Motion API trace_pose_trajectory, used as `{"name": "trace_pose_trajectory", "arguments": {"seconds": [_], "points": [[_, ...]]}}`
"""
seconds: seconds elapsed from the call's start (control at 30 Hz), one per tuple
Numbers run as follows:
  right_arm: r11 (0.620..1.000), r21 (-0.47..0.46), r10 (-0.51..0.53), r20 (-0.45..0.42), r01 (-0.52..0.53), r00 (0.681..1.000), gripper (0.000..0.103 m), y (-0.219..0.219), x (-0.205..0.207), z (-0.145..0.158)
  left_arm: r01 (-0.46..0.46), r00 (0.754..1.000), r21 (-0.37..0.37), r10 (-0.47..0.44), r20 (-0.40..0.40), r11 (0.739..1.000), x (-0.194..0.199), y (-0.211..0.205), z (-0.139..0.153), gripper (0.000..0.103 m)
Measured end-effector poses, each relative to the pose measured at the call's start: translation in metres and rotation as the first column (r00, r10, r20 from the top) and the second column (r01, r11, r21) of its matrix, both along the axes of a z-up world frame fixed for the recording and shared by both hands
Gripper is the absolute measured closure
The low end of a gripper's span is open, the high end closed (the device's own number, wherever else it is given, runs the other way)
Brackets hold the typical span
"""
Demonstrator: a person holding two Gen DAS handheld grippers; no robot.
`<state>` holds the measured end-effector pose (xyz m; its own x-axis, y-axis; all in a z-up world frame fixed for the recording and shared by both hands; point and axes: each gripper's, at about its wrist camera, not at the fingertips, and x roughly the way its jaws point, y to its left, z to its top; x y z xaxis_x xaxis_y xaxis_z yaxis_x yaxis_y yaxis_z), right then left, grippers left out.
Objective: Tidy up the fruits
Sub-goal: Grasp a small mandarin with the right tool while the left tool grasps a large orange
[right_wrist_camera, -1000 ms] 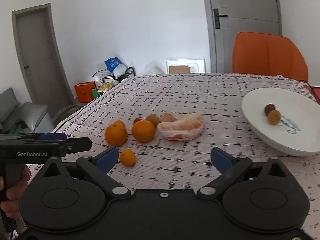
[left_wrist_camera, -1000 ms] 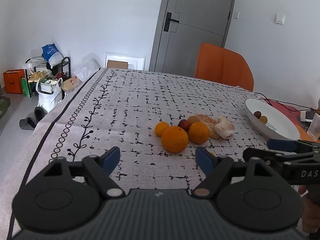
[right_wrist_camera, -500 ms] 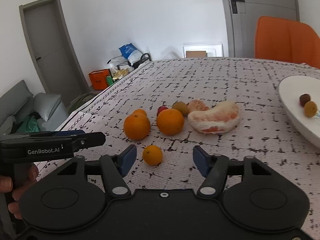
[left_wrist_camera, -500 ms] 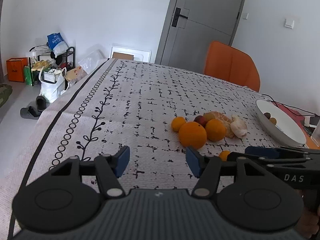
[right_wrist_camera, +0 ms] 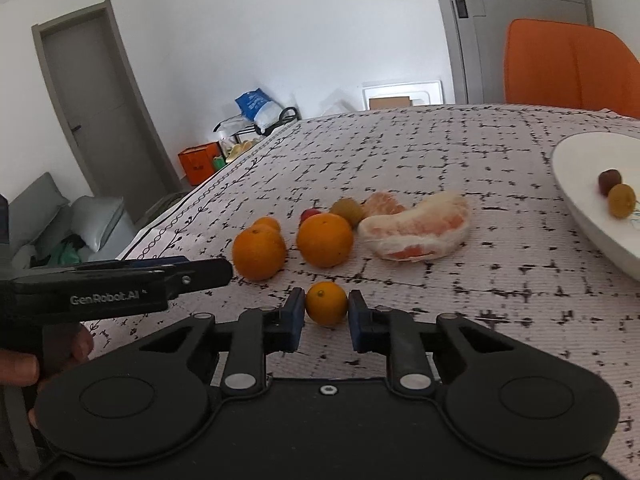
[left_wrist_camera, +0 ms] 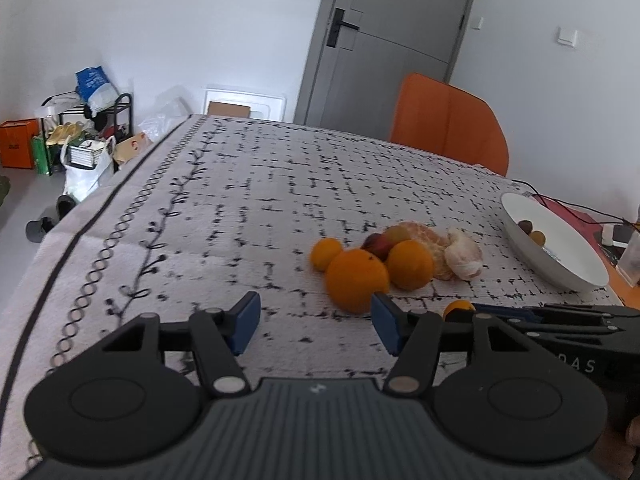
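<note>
A table covered with a white tablecloth [right_wrist_camera: 460, 152] in a black broken-grid print held a loose cluster of fruit. The right gripper [right_wrist_camera: 326, 318] sat low over the cloth with its blue pads on either side of a small orange [right_wrist_camera: 326, 303], closed in against it or nearly so; actual contact could not be confirmed. Just beyond lay two larger oranges [right_wrist_camera: 259, 254], a peeled pomelo piece [right_wrist_camera: 416, 232] and smaller fruits behind them. A white bowl [right_wrist_camera: 580, 208] stood at the right, holding two small fruits. The left gripper [left_wrist_camera: 314, 320] hovered near the cluster, its fingers spread apart with nothing between them. An orange chair [left_wrist_camera: 448, 124] stood at the far side
</note>
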<state>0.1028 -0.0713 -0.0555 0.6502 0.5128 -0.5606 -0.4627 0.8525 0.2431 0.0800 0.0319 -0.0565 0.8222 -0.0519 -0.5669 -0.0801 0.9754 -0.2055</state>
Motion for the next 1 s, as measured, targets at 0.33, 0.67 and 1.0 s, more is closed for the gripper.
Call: {"name": "trace_pose_trajectory", "arguments": {"seconds": [0.33, 0.67, 1.0], "points": [[0.997, 0.004, -0.072, 0.026, 0.072, 0.997, 0.081, -0.026, -0.005, 0.007, 0.034, 0.999, 0.000, -0.034, -0.006, 0.999, 0.019, -0.019, -0.003, 0.043], [0.992, 0.024, -0.129, 0.055, 0.128, 0.990, 0.081, -0.050, -0.012, 0.014, 0.051, 0.999, 0.025, -0.051, 0.014, 0.998, 0.018, -0.033, 0.001, 0.068], [0.984, 0.053, -0.172, 0.078, 0.168, 0.982, 0.081, -0.069, -0.017, 0.020, 0.083, 0.995, 0.051, -0.086, 0.053, 0.995, 0.014, -0.054, 0.021, 0.074]]}}
